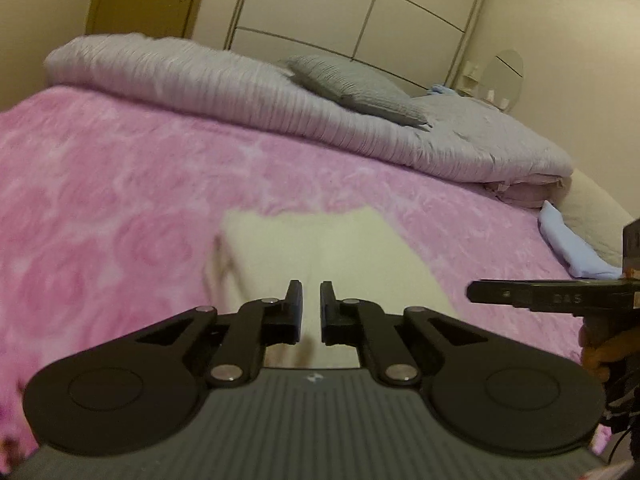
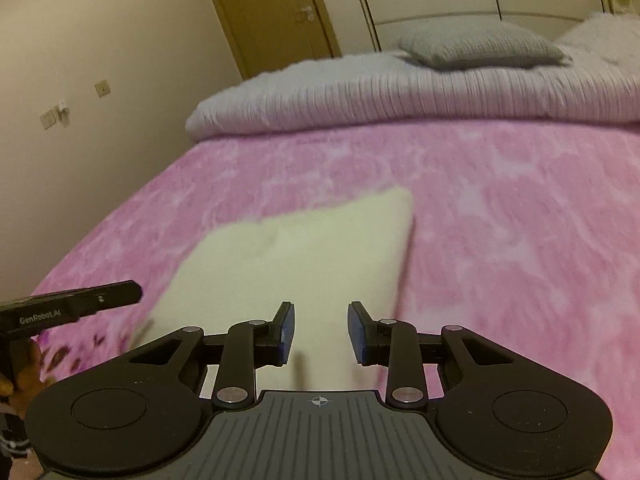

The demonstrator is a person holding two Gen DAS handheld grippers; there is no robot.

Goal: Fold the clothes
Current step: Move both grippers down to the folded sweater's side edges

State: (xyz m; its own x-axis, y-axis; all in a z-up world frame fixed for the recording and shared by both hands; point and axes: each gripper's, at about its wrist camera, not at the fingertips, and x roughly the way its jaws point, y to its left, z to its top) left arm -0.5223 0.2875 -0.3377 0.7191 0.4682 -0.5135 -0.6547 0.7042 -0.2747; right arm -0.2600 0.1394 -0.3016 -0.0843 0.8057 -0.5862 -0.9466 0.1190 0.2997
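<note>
Two hand-held grippers hang low over a bed, both angled down at one cream cloth [image 1: 320,248] lying flat on a pink blanket [image 1: 120,168].

Seen from the left wrist, the left gripper [image 1: 310,304] sits over the near edge of the cloth. Its black fingers stand almost pressed together, with a thin slit between them and nothing visibly pinched; the cloth shows through the slit, lying below. The right gripper pokes in from the right edge of this view as a dark bar, with a hand [image 1: 600,354] under it gripping its handle.

Seen from the right wrist, the right gripper [image 2: 321,332] is over the near part of the same cloth. Its jaws are partly spread, blue pads [image 2: 287,330] facing each other, with bare cloth seen between them and no fabric caught. The left gripper enters at the left edge, just beside the cloth's left side.

The cloth is pale, smooth and roughly rectangular, with a folded look and soft blurred edges. The blanket is plush, with a mottled rose pattern. Beyond it lies a ribbed lilac-grey duvet [image 1: 240,92], rolled along the far side of the bed, with a grey pillow [image 1: 360,84] on top. A small folded blue cloth [image 1: 568,248] lies at the right side of the bed.
</note>
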